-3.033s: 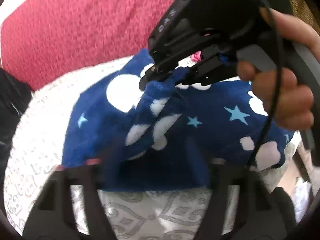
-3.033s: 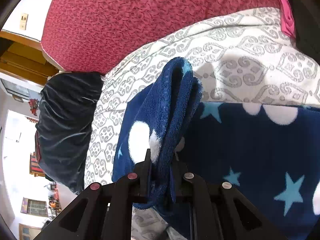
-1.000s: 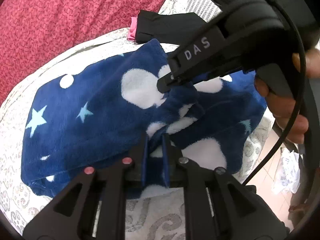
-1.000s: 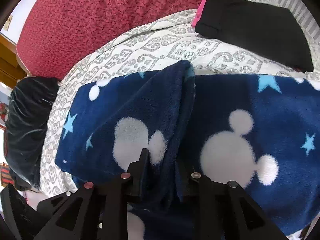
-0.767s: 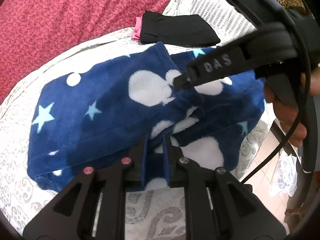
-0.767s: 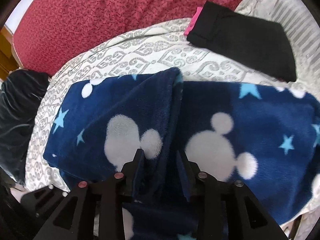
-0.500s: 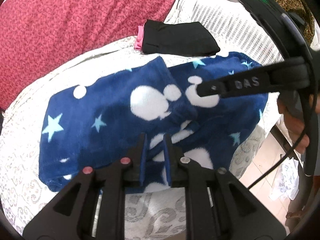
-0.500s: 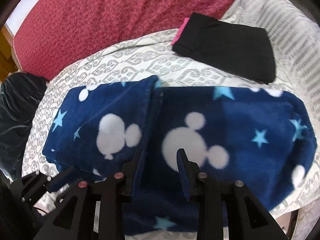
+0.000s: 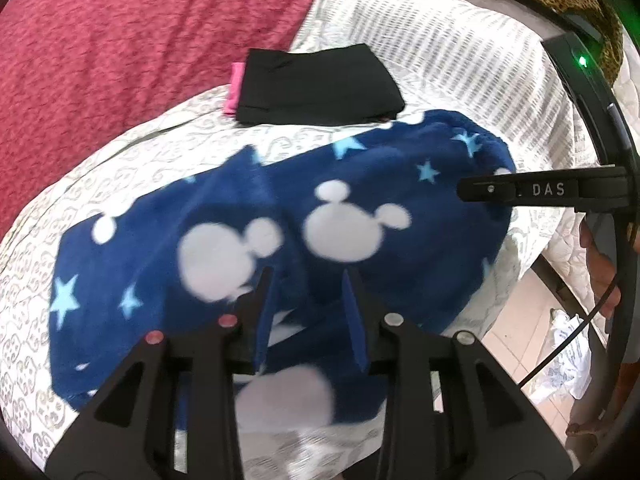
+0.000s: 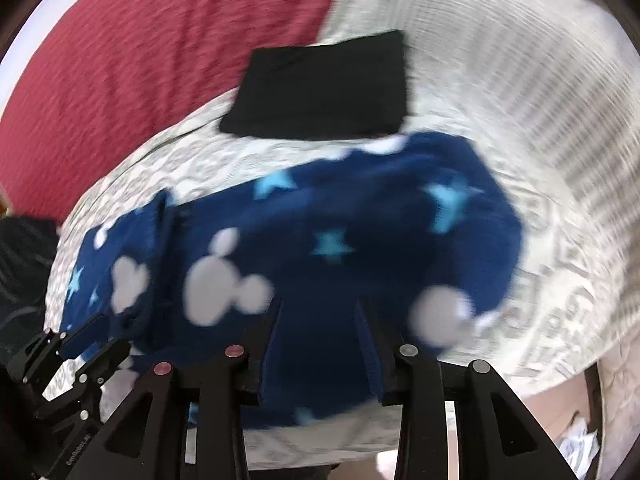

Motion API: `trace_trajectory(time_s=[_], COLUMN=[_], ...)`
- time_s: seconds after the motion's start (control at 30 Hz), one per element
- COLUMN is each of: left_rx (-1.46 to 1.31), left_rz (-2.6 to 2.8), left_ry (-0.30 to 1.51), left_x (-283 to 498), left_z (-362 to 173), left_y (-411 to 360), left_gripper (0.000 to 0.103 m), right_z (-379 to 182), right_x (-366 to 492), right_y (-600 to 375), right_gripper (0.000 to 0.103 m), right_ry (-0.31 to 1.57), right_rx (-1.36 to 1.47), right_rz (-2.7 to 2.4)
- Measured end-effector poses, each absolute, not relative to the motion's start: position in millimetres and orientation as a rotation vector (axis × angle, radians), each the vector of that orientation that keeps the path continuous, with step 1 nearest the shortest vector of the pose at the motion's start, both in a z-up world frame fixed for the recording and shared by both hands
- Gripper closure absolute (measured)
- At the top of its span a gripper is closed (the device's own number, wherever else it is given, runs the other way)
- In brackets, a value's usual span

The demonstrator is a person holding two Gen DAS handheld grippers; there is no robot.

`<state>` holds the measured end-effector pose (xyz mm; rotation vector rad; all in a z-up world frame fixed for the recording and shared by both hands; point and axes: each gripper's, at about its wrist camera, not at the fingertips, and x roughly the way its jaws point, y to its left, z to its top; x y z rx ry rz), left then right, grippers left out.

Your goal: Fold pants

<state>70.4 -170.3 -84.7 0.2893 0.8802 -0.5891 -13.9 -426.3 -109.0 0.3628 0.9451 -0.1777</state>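
The navy fleece pants with white mouse heads and light blue stars lie folded flat on the patterned white bedcover. They also show in the right wrist view. My left gripper is open and empty, above the pants' near edge. My right gripper is open and empty, also above the near edge. The right gripper's body shows at the right of the left wrist view. The left gripper shows at the lower left of the right wrist view.
A folded black garment with a pink edge lies beyond the pants; it also shows in the right wrist view. A red blanket covers the far left. A ribbed white pillow lies at the right. The bed edge and floor are at the lower right.
Both grippers have opened and let go of the pants, then drawn back from them. The raised fold now lies flat on the bed.
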Motion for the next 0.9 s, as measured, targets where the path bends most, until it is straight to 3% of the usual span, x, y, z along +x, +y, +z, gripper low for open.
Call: trace_trajectory(time_s=[0.23, 0.37, 0.53, 0.7, 0.9], left_rx=[0.291, 0.305, 0.304, 0.278, 0.234], left_rz=[-0.626, -0.631, -0.629, -0.631, -0.646], left_ry=[0.93, 0.941, 0.96, 0.995, 1.057], left_x=[73.1, 74.9, 78.0, 82.8, 85.8], left_z=[-97.5, -103.5, -108.9, -115.8, -130.2], left_y=[-201.8, -212.5, -217.9, -217.6, -221.0], left_gripper=[0.066, 0.057, 0.056, 0.056, 0.056], right_z=[-123.9, -134.5, -147.0, -151.1, -154.6], right_x=[-41.7, -52.3, -54.2, -49.8, -40.0], right_y=[-494.2, -516.7, -531.6, -535.8, -536.2], right_gripper=[0.063, 0.052, 0.05, 0.038, 0.034], right_ry=[0.921, 0.912, 0.887, 0.858, 0.856], right_rx=[0.506, 0.571, 0.694, 0.766, 0.816], right_rz=[-0.288, -0.321, -0.251, -0.222, -0.2])
